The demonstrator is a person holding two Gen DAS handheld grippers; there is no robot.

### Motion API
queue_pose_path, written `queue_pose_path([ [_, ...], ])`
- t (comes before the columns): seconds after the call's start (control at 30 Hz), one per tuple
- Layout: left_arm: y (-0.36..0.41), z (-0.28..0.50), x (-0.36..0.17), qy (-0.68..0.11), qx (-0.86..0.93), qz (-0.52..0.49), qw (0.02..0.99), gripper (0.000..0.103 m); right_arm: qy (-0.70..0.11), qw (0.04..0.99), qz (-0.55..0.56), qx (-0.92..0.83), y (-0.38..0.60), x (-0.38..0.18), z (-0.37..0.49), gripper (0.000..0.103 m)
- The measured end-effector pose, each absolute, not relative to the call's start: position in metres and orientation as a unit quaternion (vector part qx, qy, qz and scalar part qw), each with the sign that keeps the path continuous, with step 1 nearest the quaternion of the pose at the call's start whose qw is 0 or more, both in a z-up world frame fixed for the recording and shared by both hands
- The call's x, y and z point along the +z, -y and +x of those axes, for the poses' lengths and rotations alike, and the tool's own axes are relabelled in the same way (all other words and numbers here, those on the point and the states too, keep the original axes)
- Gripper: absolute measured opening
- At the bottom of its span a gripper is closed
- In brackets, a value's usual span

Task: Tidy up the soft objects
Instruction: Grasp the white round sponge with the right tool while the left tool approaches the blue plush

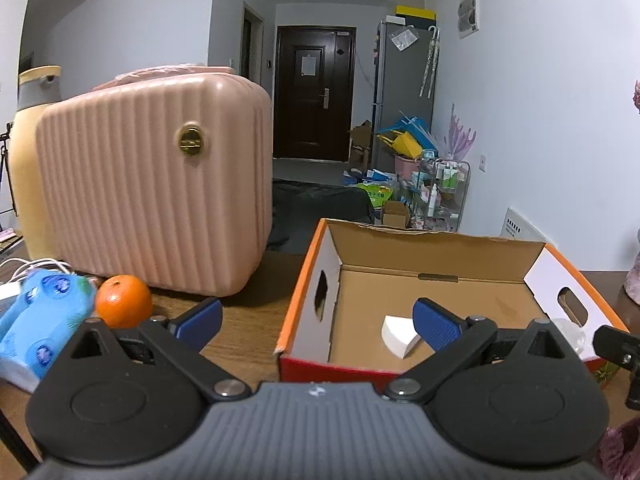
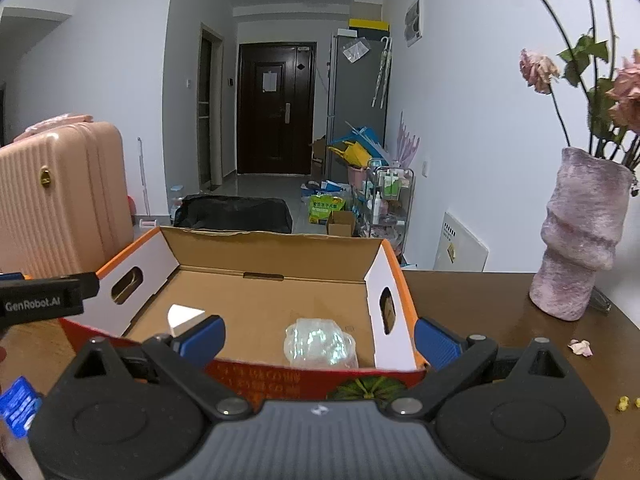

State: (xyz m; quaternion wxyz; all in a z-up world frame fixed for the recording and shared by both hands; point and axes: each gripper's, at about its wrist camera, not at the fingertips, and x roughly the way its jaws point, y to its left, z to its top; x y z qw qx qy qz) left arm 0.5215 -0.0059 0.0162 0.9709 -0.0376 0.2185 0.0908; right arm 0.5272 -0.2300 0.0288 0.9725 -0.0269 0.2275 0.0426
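Right wrist: clear packet betw. hand-held gripper fingers.

Soft, even indoor light with a cool cast fills both views; shadows are faint. Fisheye bending curves the walls, and the corners go black. The suitcase shows a mild sheen. Near objects look slightly soft.

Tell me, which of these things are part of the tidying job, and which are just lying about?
Part of the job: cardboard box; white wedge-shaped piece and clear wrapped bundle inside it; blue plush toy on the table.

Just lying about: orange, pink suitcase, vase of dried roses.
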Motion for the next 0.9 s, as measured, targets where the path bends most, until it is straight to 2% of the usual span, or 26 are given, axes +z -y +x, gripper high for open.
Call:
queue_pose_path([
  [0.9,-0.004,0.371,0.051,-0.176,0.057,-0.03,0.982,0.103,-0.177,0.981,-0.03,0.077,0.225,0.032,0.373,0.101],
])
